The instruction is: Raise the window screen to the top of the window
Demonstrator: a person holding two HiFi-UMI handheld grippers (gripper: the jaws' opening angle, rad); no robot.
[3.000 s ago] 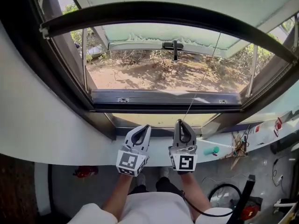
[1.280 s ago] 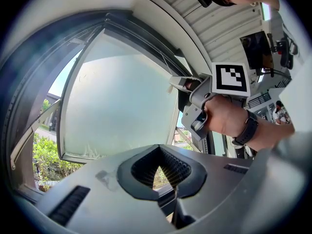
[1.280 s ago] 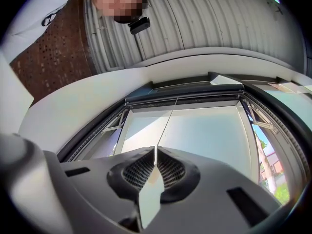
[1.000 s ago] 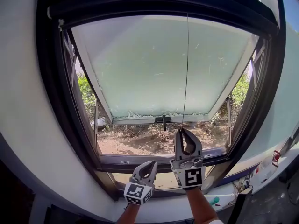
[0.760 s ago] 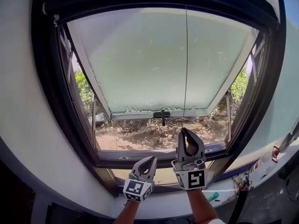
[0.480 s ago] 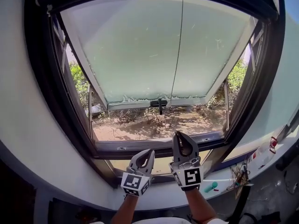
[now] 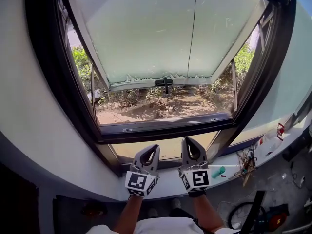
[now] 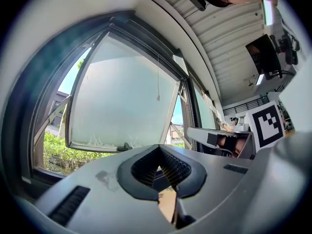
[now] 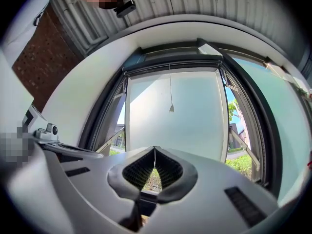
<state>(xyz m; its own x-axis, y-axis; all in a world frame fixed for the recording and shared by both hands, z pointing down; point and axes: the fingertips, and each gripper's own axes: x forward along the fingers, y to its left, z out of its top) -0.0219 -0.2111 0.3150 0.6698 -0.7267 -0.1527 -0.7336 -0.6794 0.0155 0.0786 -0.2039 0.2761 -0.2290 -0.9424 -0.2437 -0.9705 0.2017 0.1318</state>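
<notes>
**Setting:** a plain workroom or utility room at ground level, not looking like a furnished living space.

**Evidence:**
- A dark-framed window point(image 7: 161, 130) is opening outward onto bare dirt point(image 7: 165, 106) and shrubs point(image 7: 80, 65).
- A corrugated ceiling point(image 9: 195, 1) is running overhead.
- A brick-coloured wall point(image 9: 44, 48) is standing at one side.
- Loose wires point(image 7: 246, 162) and a small green item point(image 7: 218, 171) are lying on the white sill point(image 7: 165, 186).
- A coiled cable point(image 7: 234, 208) is lying on the floor.

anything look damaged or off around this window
The frosting on the open window pane ends in a ragged, jagged lower edge just above the black handle, as if peeled or torn. A tangle of wires also clutters the sill at the right.
</notes>
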